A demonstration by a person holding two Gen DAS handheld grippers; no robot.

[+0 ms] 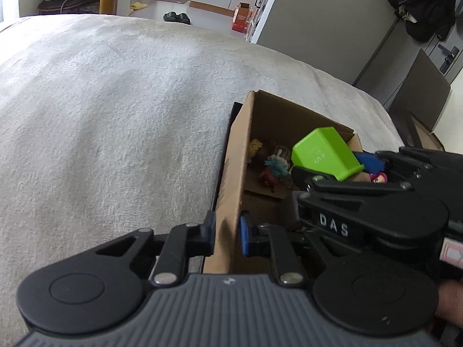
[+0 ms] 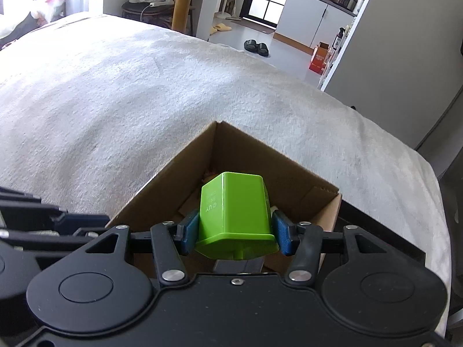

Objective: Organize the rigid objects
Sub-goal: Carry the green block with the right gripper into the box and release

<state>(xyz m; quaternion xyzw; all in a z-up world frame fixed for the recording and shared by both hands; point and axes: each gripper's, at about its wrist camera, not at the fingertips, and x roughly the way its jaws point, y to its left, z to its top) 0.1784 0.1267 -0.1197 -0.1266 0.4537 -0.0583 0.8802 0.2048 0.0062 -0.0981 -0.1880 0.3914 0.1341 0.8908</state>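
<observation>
Several toys (image 1: 272, 164) already lie in the cardboard box (image 1: 228, 190). Right gripper (image 2: 235, 232) grips the green cup (image 2: 234, 211) at its 12 o'clock, unreleased; left gripper (image 1: 227, 232) pinches the box wall.

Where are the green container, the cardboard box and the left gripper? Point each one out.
green container (image 2: 234, 208): right wrist view, on its upturned side wall.
cardboard box (image 2: 173, 173): right wrist view, on its left wall's rim.
left gripper (image 1: 227, 235): left wrist view, midway between its fingertips, on the box wall.

"DAS" in white on right gripper (image 1: 332, 173) arm; green cup (image 2: 235, 217) bears "UV", perhaps "BN", rest too small
</observation>
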